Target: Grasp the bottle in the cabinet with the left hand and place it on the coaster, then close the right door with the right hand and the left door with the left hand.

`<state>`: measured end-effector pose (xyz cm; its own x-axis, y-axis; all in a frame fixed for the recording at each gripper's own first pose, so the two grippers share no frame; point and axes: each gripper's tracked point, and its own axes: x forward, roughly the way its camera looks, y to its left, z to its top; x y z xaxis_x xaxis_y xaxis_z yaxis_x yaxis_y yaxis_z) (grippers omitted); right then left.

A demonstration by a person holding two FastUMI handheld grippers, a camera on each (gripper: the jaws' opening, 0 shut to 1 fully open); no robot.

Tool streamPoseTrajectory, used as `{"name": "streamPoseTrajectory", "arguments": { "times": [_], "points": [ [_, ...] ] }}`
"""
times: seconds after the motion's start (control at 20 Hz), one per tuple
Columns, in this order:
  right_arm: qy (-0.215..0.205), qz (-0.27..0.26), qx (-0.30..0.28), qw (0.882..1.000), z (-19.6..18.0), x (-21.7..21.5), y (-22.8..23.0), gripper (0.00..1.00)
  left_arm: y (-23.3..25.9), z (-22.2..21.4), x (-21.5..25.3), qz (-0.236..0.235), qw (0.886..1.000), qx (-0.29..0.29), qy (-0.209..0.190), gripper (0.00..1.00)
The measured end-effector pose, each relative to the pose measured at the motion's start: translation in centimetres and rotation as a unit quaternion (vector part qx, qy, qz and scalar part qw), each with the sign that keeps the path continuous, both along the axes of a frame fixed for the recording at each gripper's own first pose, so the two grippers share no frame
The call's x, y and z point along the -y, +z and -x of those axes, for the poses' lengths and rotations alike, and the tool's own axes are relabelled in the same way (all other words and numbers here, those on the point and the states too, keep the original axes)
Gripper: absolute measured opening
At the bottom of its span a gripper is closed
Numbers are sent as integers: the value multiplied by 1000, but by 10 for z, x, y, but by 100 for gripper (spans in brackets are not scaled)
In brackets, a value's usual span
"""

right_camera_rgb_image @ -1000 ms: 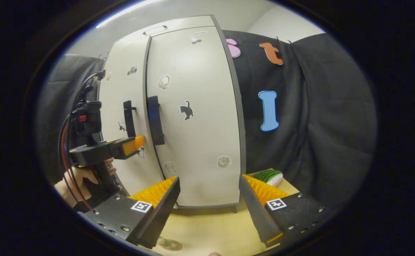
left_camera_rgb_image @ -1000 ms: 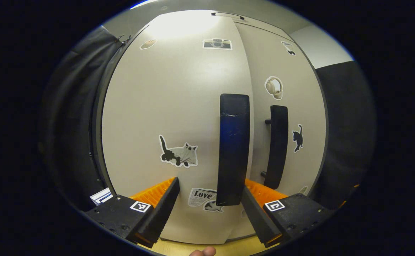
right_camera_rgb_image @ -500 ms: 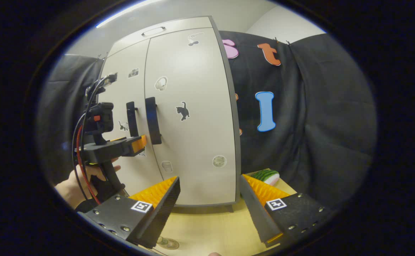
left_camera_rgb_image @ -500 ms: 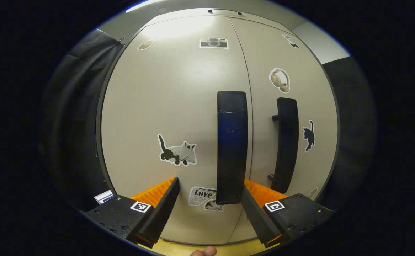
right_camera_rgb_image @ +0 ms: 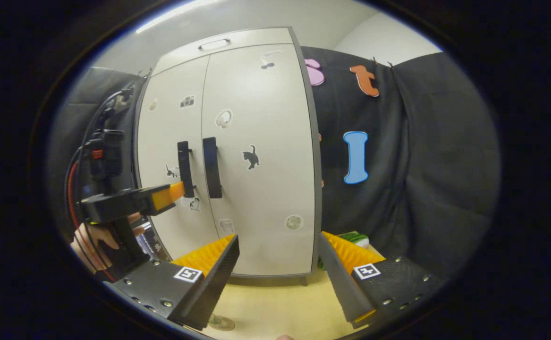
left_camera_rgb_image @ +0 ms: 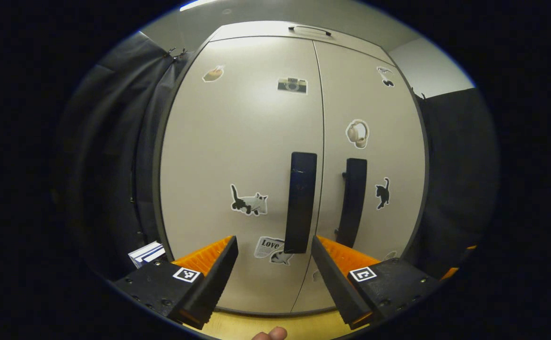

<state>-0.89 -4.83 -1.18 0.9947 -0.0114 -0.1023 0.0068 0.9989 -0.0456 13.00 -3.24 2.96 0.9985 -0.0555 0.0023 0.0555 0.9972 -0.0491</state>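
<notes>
Cabinet doors point(left_camera_rgb_image: 242, 141) fill mid-frame, edges flush at the centre seam; we hold the left gripper point(left_camera_rgb_image: 273, 278) and right gripper point(right_camera_rgb_image: 277, 278) spread apart, empty, short of the handles point(left_camera_rgb_image: 300, 202).

A pale grey cabinet point(left_camera_rgb_image: 256, 141) stands upright with its 2 doors shut flush, a thin seam running between them. The left door point(left_camera_rgb_image: 237, 156) carries a tall black handle point(left_camera_rgb_image: 300, 202) beside the seam, plus camera, cat and newsprint stickers. The right door point(left_camera_rgb_image: 374, 156) bears a matching handle point(left_camera_rgb_image: 353, 200) and a black cat sticker. In the right gripper view, the bottle's point(right_camera_rgb_image: 221, 323) base shows on the wooden surface point(right_camera_rgb_image: 275, 302) before the cabinet.
</notes>
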Motion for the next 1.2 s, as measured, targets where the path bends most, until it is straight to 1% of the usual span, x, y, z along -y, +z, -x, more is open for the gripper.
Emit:
{"name": "streamPoseTrajectory", "arguments": {
  "times": [0.1,0.15,0.2,0.45,0.5,0.6,0.65,0.85,1.2],
  "points": [
    [1,9,2,1000,2,-5,6,100,5,27,-7,6,1000,1,1,99],
    [0,15,1,1000,3,-7,8,97,6,40,-11,4,1000,-3,2,98],
    [0,18,3,1000,4,-10,10,100,8,53,-17,-1,1000,-2,6,97],
    [4,9,17,1000,14,-29,19,100,13,109,-37,7,1000,-4,28,95],
    [3,14,20,1000,16,-31,22,97,13,117,-40,8,999,-5,32,96],
    [5,13,25,1000,22,-35,27,97,7,129,-44,6,999,-12,38,95],
    [6,7,27,1000,24,-36,29,100,4,133,-45,6,999,-15,39,96],
    [3,4,32,999,28,-34,33,100,5,142,-47,21,999,-7,44,96],
    [4,2,31,1000,37,-32,33,100,5,147,-47,9,999,-4,43,96]
  ]
}}
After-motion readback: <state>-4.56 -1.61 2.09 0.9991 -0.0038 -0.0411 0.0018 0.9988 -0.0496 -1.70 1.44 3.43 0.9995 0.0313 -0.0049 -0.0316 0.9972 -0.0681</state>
